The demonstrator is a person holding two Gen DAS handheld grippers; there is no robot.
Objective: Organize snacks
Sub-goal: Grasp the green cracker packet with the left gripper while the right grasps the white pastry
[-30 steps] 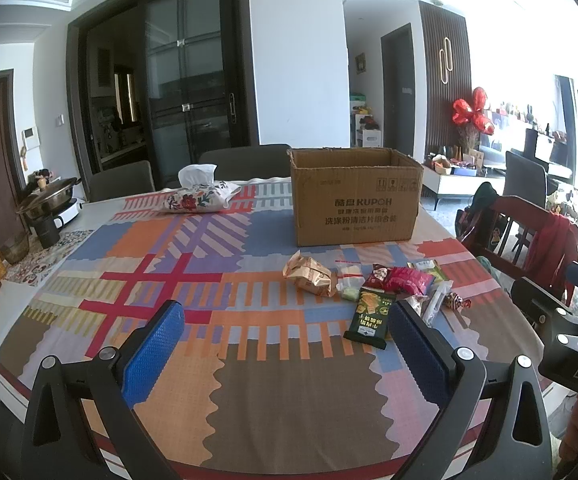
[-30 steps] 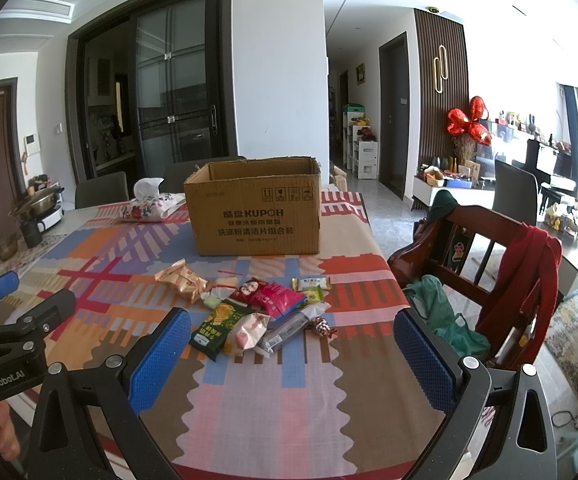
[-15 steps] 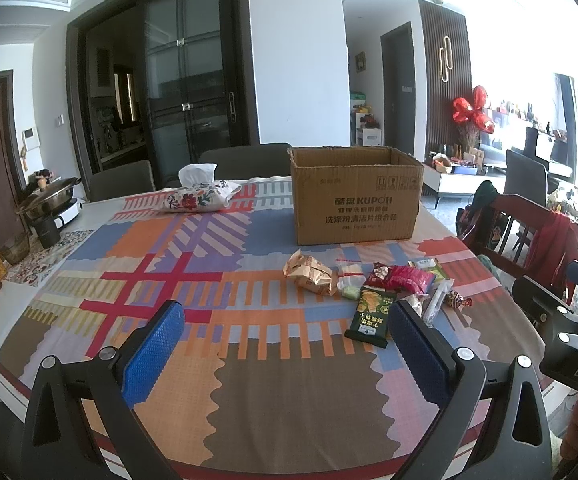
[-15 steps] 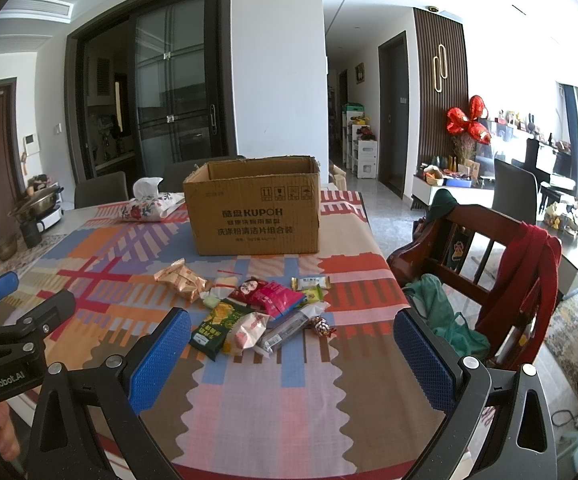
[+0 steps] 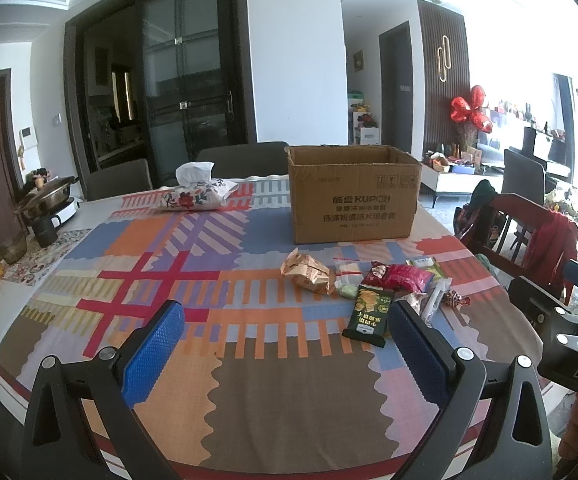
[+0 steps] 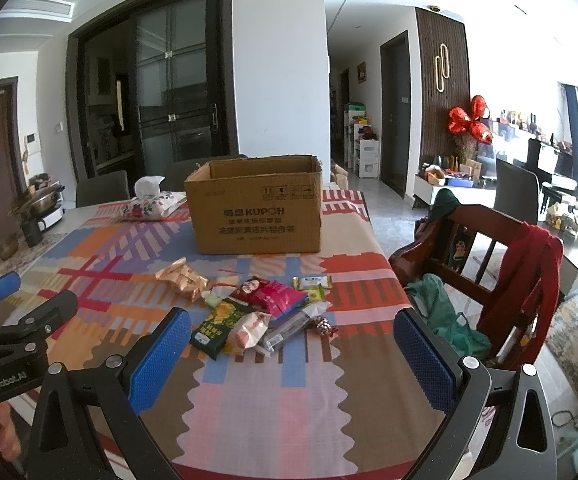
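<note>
Lettering "KUPOH" is printed on one open cardboard box (image 6: 257, 208) set far back on the worktop (image 6: 273, 396). Roughly ten snack packets (image 6: 257, 312) are heaped before it, a dark green packet (image 5: 369, 314) nearest. Left gripper (image 5: 285, 344) and right gripper (image 6: 289, 348) are held with fingers spread, empty, above bare cloth at the near edge.

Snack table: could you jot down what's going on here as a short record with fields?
setting: dining table with patterned tablecloth
container: open cardboard box, upright, behind the snacks
snacks: loose pile in front of the box, including dark green packet, pink packet, gold packet
snacks in box: cannot tell, inside hidden
left gripper: jaws wide open, empty, short of the pile
right gripper: jaws wide open, empty
nearby: floral tissue pouch
</note>
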